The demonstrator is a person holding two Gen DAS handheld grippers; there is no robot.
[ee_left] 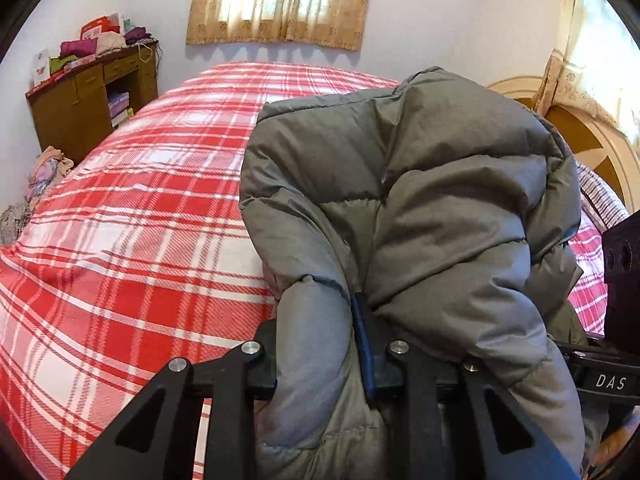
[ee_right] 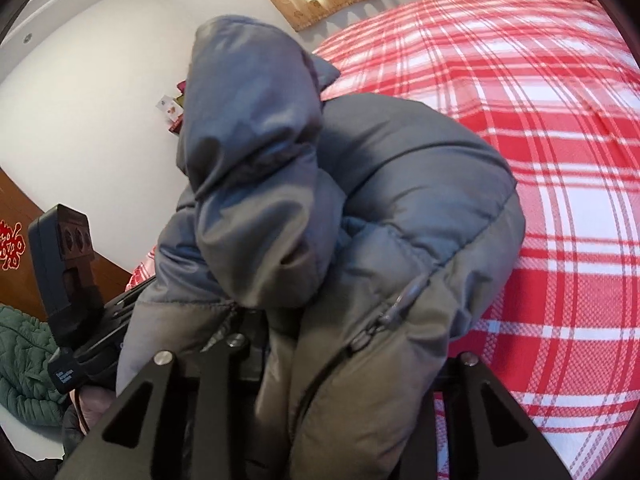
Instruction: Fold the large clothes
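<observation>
Both my tongs, left tongs (ee_left: 324,344) and right tongs (ee_right: 304,344), are clamped on the grey puffer jacket (ee_left: 420,200), bunched up, hood end pointing away over the plaid bed (ee_left: 140,200).

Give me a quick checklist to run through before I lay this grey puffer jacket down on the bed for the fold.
1. Left gripper clamped on the jacket: ok, padded fabric bunched between its fingers.
2. Right gripper clamped on the jacket: ok, fabric fills the jaws.
3. Bed has free room beside the jacket: ok, bare plaid cover on the left view.
4. Jacket spread flat: not ok, it is bunched and humped up.
5. Zipper closed: cannot tell, only a short run shows.
6. Grippers apart from each other: ok, the other tool sits at each view's edge.
</observation>
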